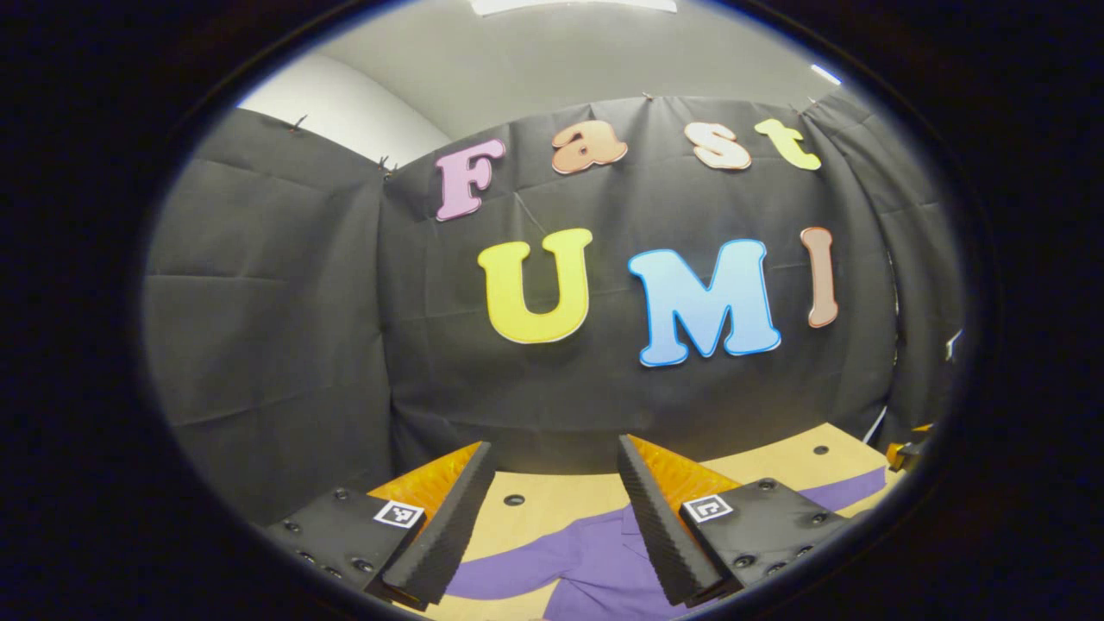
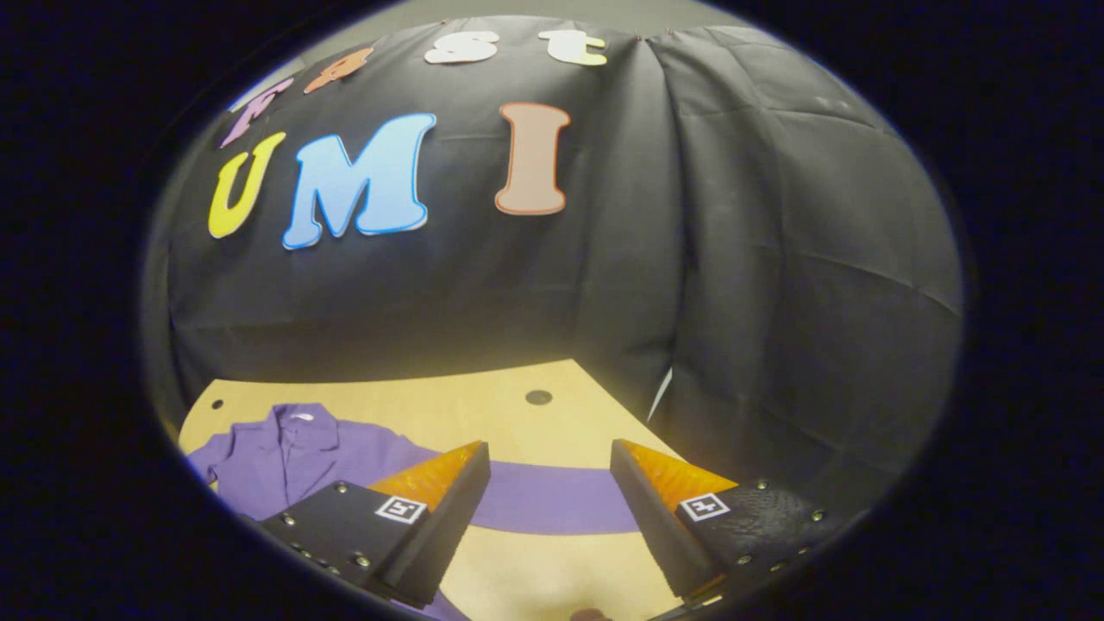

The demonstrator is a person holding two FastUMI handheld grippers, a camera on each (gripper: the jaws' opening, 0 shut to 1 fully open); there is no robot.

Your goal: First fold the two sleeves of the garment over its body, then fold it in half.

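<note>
A tan table (image 2: 483, 392) with small dark holes (image 2: 538, 397) stands by the black cloth wall (image 2: 776, 285). A white ceiling (image 1: 552, 60) is up above.

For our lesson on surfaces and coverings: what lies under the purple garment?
The purple garment lies flat on a light wooden table, with one sleeve stretched across the bare wood. The tabletop beneath the cloth is covered, so nothing there can be seen.

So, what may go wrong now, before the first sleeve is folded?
1. The right gripper is open above the outstretched sleeve, which lies thin on the table; the fingers might close on nothing.
2. The left gripper hovers open over the purple garment near its body, so it might pinch two layers.
</note>
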